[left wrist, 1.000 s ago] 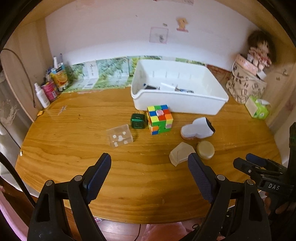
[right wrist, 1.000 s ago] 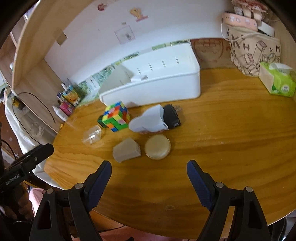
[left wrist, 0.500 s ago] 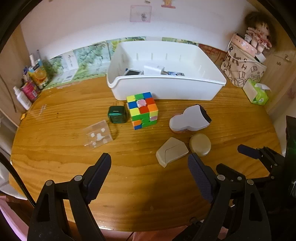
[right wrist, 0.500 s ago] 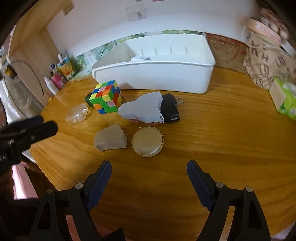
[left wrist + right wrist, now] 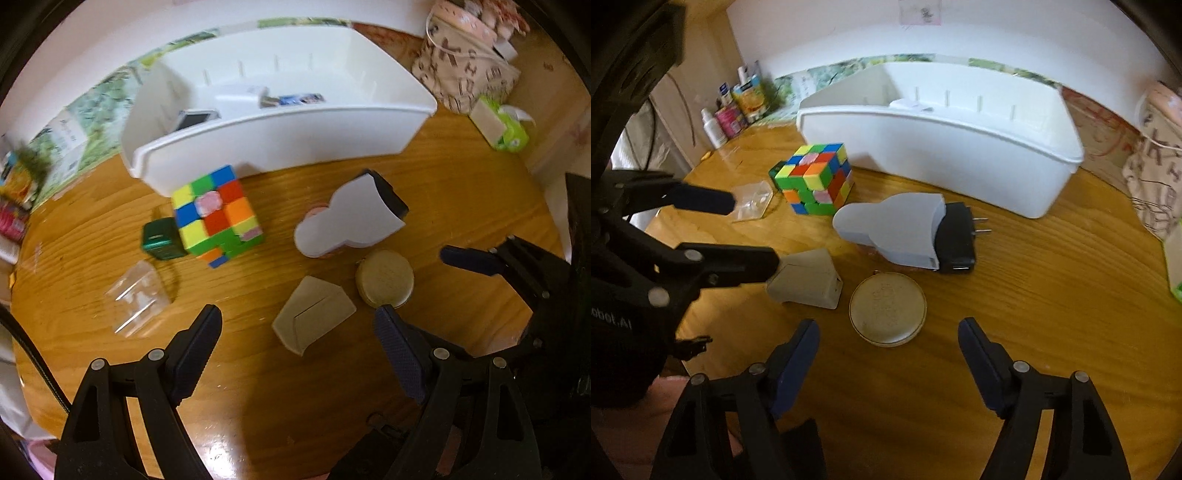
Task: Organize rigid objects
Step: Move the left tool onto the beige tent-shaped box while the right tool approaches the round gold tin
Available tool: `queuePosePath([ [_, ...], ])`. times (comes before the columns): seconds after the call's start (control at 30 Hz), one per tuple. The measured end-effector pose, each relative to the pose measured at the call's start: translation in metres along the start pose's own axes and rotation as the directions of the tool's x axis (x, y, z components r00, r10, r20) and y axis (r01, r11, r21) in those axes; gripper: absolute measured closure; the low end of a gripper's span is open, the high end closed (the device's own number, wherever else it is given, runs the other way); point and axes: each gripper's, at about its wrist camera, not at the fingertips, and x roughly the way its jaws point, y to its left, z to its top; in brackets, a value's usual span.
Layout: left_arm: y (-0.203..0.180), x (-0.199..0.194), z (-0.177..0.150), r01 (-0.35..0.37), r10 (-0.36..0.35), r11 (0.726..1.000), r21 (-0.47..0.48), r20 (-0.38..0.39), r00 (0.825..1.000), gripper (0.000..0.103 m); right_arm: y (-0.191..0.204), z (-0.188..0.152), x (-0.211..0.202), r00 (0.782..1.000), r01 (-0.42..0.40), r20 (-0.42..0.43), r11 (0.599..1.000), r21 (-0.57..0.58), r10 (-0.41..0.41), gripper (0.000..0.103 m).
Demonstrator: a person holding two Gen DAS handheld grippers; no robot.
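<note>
In the left wrist view the left gripper (image 5: 299, 325) fills the bottom of the frame, its jaws spread wide with nothing gripped; the beige wedge (image 5: 314, 319) lies on the table (image 5: 461, 206) between the fingertips and a little above them, untouched. Just right of the wedge sits the round tin (image 5: 385, 282), and above that the white plug cover (image 5: 347, 223) with a black adapter (image 5: 389, 194) at its upper right end. At centre left the cube (image 5: 216, 214) stands touching a green box (image 5: 160, 240), with a clear case (image 5: 138, 302) lower left. The white bin (image 5: 280, 133) spans the upper frame, a few small items inside. In the right wrist view the right gripper (image 5: 888, 339) is at the bottom centre, jaws closing but empty, the tin just above the gap between them. The left gripper reaches in from the left edge there, one finger (image 5: 738, 264) against or over the wedge; I cannot tell whether it touches.
</note>
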Motion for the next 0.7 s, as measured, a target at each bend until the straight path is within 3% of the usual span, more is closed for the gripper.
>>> queuePosePath([
  [0.37,0.002,0.045,0.011,0.057,-0.061,0.998,-0.026,-0.178,0.982,0.016,0.001,0.006,0.024,0.995,-0.067,-0.073,0.995,-0.07,0.062,0.044],
  [0.7,0.0,0.067,0.017,0.077,-0.088,0.996,-0.053,-0.253,0.963,0.016,0.001,0.007,0.032,0.992,-0.072,-0.116,0.989,-0.129,0.058,0.048],
])
